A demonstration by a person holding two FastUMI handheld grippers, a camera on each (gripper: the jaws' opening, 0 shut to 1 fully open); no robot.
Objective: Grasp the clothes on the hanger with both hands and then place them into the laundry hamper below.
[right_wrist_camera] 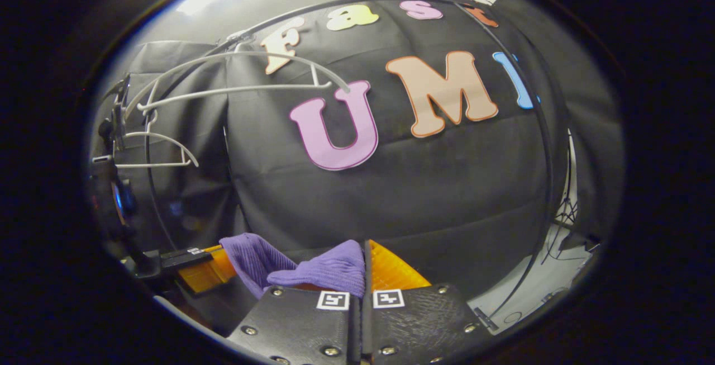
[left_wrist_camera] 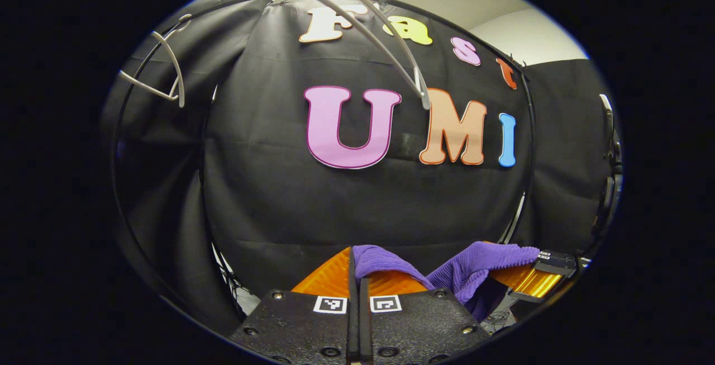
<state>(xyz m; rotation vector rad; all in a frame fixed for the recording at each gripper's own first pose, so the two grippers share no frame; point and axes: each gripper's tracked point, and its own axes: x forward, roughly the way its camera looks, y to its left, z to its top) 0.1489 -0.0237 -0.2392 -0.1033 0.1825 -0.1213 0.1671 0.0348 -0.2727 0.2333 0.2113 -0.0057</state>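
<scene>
Both grippers hold the purple cloth (left_wrist_camera: pixel 475 270), pulled clear below the hangers. In the left gripper view, the left gripper (left_wrist_camera: pixel 357 275) has its jaws closed to a thin slit with a fold of cloth pinched between the tips and spilling out to the right side. The cloth spans across to the right gripper (left_wrist_camera: pixel 544 275), seen farther off at the lower right, where its fingers clamp the other end.

In the right gripper view, the right gripper (right_wrist_camera: pixel 364 267) is likewise closed, with cloth (right_wrist_camera: pixel 329 270) bunched at the tips and draped over the left-hand finger; it looks pinched, though the cloth hides the contact itself. The left gripper (right_wrist_camera: pixel 201 267) sits off at lower left with the cloth's other end in it.

A bare hanger (left_wrist_camera: pixel 357 24) hangs from the rail (right_wrist_camera: pixel 335 4) above, a second hanger (left_wrist_camera: pixel 165 74) off to the side (both bare, so the garment is already off). A two-point hold keeps the cloth spread between the hands so it should drop in flat rather than wadded.

The hamper is below, out of frame. Next step is probably lowering both ends together and releasing.
</scene>
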